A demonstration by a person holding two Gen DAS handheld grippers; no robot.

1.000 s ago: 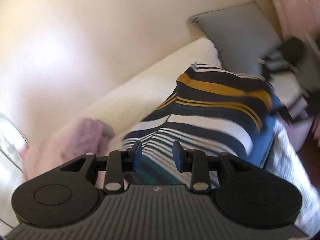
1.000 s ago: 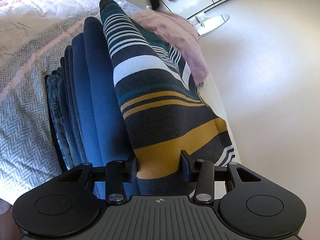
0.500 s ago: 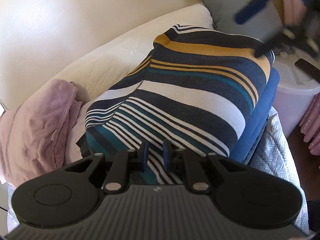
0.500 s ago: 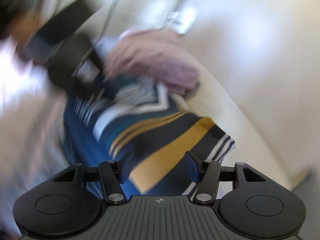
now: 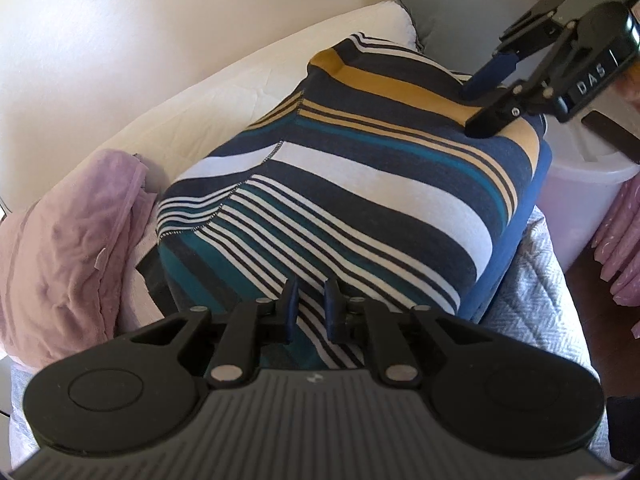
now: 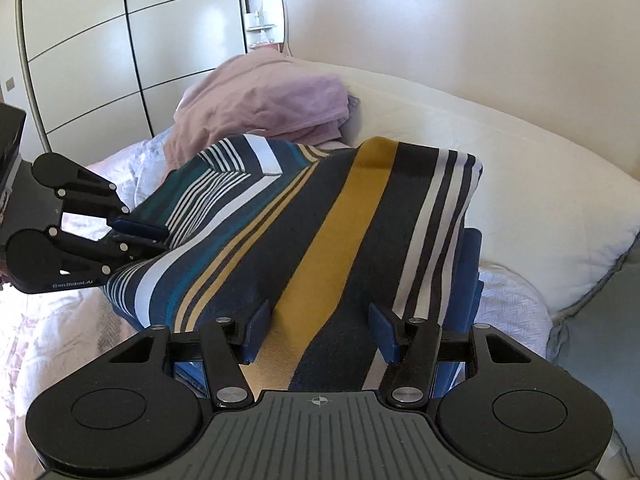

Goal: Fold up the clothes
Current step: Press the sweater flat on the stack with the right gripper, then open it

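Where the left wrist view begins, the left tool [image 5: 310, 304] has its fingers drawn to a narrow gap, pinching the near edge of the striped top [image 5: 360, 184]. That top lies folded on a stack of blue clothes [image 5: 520, 216] on the bed [image 5: 532, 292]. Beside it on the left lies a pink heap [image 5: 68, 260], and beyond it a white pillow [image 5: 224, 100] and a grey one [image 5: 452, 8]. Only this view shows a white bin [image 5: 580, 184] on the far right.

From the opposite end, the right wrist view shows the right tool [image 6: 316, 330] spread wide, its fingers on either side of the top's mustard stripe [image 6: 340, 232] without closing on it. The left tool [image 6: 138, 236] appears here at the far left, clamped on the top's edge. Only this view shows the wardrobe [image 6: 120, 48] and a mirror [image 6: 276, 12] behind the pink heap [image 6: 264, 100].
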